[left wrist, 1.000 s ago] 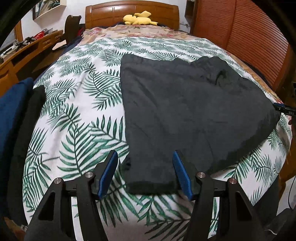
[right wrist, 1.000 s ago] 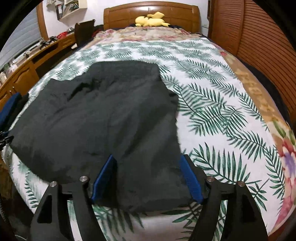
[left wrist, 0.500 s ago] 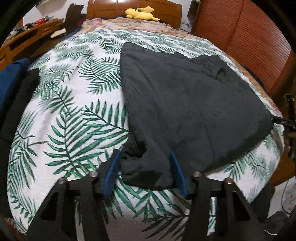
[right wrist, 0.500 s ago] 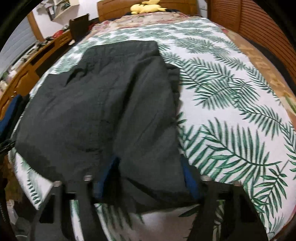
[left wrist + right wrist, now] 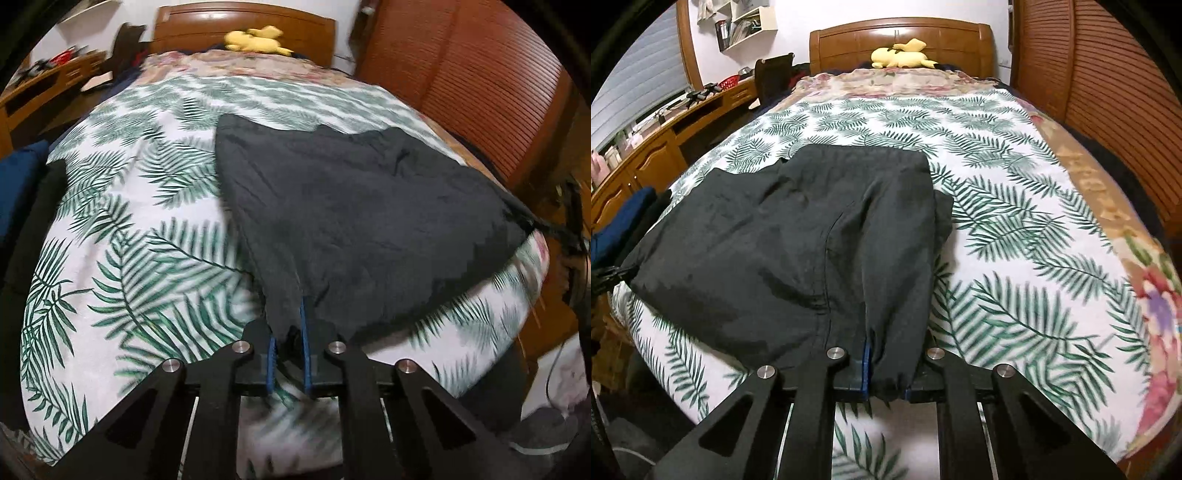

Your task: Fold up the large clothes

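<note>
A dark grey garment (image 5: 354,206) lies spread on the leaf-print bedspread (image 5: 147,206); it also shows in the right wrist view (image 5: 798,236). My left gripper (image 5: 290,339) is shut on the garment's near left corner, cloth bunched between its blue pads (image 5: 303,325). My right gripper (image 5: 886,369) is shut on the garment's near right corner, which drapes over its jaws. Both corners are lifted slightly off the bed at its foot edge.
A yellow plush toy (image 5: 903,53) rests by the wooden headboard (image 5: 901,40). A wooden desk (image 5: 665,147) runs along the left side, a slatted wooden wardrobe (image 5: 1108,92) along the right. Blue and black clothes (image 5: 22,192) lie at the bed's left edge.
Both grippers went from open around the garment's near corners to shut on them. Both have pulled back and lifted a little, drawing the cloth taut.
</note>
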`<state>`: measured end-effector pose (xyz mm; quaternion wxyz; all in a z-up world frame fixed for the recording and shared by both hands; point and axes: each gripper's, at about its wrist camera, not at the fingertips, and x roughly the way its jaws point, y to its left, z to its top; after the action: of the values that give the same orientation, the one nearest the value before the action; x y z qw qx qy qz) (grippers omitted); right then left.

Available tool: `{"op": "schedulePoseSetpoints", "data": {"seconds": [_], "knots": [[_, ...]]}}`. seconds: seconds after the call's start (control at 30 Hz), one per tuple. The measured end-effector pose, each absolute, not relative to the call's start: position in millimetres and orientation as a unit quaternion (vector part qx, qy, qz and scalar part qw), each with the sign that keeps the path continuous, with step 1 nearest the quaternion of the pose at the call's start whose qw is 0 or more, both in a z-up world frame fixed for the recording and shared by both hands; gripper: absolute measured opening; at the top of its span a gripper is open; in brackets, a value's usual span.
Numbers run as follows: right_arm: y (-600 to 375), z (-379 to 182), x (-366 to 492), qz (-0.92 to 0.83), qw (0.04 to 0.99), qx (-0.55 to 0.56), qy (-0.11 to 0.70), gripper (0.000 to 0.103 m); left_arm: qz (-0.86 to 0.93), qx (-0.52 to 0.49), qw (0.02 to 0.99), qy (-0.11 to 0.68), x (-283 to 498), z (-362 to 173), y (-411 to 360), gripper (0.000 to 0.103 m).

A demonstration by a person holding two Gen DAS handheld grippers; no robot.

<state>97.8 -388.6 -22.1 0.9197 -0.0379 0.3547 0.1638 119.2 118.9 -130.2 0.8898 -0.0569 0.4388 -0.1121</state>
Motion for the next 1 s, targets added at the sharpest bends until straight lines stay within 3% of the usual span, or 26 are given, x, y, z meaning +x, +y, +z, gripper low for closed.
{"op": "schedulePoseSetpoints", "data": {"seconds": [0.33, 0.57, 0.77, 0.93, 1.0], "knots": [[-398.6, -24.5, 61.1, 0.14, 0.913, -0.057, 0.379, 0.016, -0.11, -0.041, 0.887, 0.446, 88.8, -127.7, 107.6, 0.011], [-384.1, 6.7, 66.3, 0.107, 0.925, -0.07, 0.356, 0.05, -0.094, -0.032, 0.891, 0.442, 92.9, -125.2, 107.1, 0.018], [-350.4, 33.4, 84.2, 0.143, 0.933, -0.076, 0.322, 0.051, -0.069, -0.025, 0.897, 0.436, 99.0, -121.1, 116.2, 0.033], [-300.7, 30.8, 124.9, 0.199, 0.923, -0.089, 0.318, 0.051, -0.045, -0.037, 0.903, 0.425, 106.2, -114.3, 131.4, 0.065], [-281.1, 25.9, 146.4, 0.22, 0.915, -0.086, 0.328, 0.051, -0.039, -0.051, 0.905, 0.421, 108.7, -112.0, 139.4, 0.07]]}}
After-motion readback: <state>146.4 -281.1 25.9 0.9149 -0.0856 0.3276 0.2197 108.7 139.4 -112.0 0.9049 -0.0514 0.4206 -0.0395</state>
